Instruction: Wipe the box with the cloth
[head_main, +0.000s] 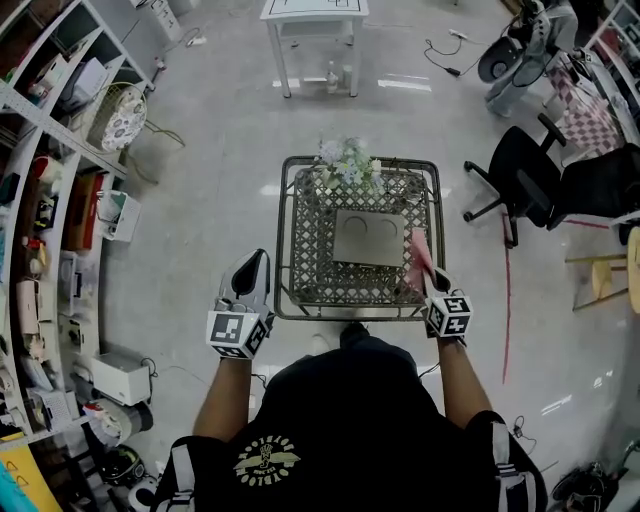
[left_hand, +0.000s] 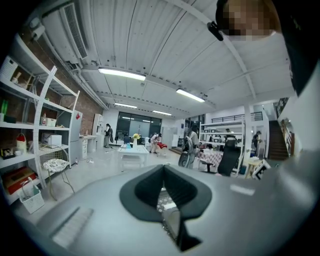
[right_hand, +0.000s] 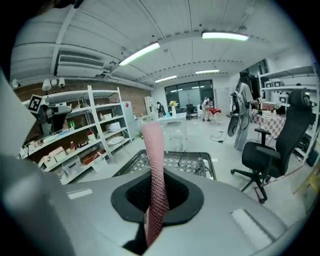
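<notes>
The pink cloth (right_hand: 155, 170) is clamped upright in the right gripper (head_main: 430, 280). The flat grey box (head_main: 369, 237) lies just ahead-left of those jaws. The left gripper (head_main: 252, 268), farther off, seems closed on nothing.

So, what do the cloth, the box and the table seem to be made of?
Cloth: pink textile, fine waffle-like weave visible. Box: matte grey, perhaps cardboard or plastic; no shine, unclear. Table: probably metal, openwork lattice top inside a thin dark frame.
</notes>
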